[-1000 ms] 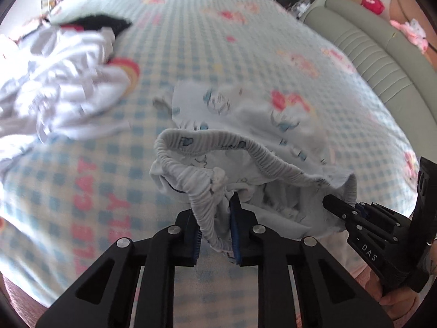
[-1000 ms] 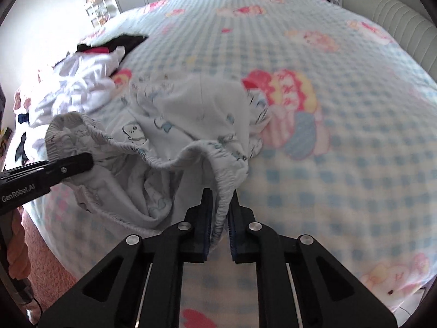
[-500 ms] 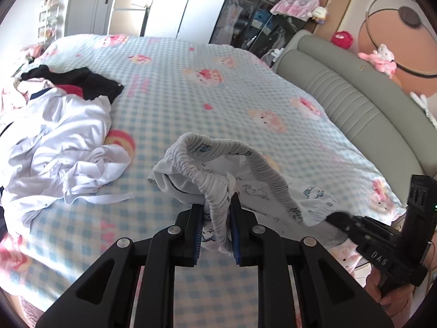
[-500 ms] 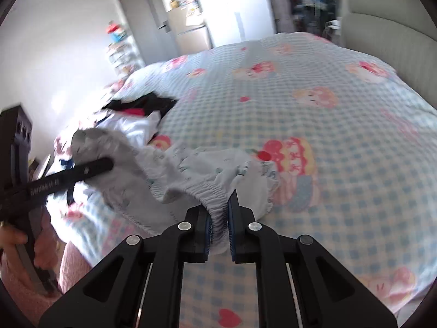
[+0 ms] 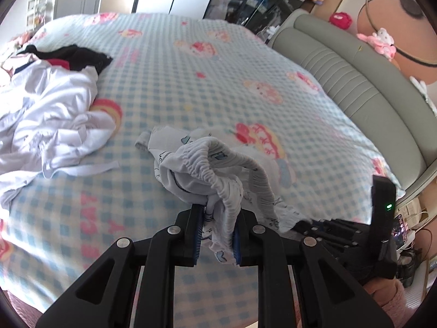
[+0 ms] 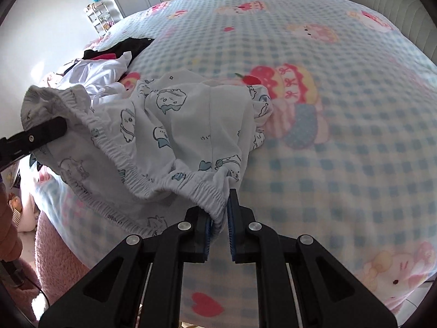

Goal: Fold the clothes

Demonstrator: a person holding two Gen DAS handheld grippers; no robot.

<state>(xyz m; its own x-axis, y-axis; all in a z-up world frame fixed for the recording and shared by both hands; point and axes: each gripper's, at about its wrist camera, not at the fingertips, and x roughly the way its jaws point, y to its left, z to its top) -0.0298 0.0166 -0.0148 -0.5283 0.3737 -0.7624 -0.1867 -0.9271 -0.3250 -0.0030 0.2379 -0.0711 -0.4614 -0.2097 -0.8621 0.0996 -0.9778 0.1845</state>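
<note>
Over gingham bedding [image 6: 341,164], both grippers' fingers [image 5: 197,235] pinching (probably cotton) shorts' [image 6: 191,114] ruched elastic waistband.

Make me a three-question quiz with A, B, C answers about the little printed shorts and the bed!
1. Where does the white clothes pile lie?
A. on the grey headboard
B. on the bed, left of the printed shorts
C. on the floor

2. What colour are the bedsheet checks?
A. blue
B. green
C. purple

3. What is the right hand-held gripper doing?
A. hanging open
B. clamping the shorts' waistband
C. gripping a sock

Answers: 1 B, the pile sits on the sheet left of the shorts. 2 A, pale blue squares. 3 B, elastic is pinched between its pads.
</note>
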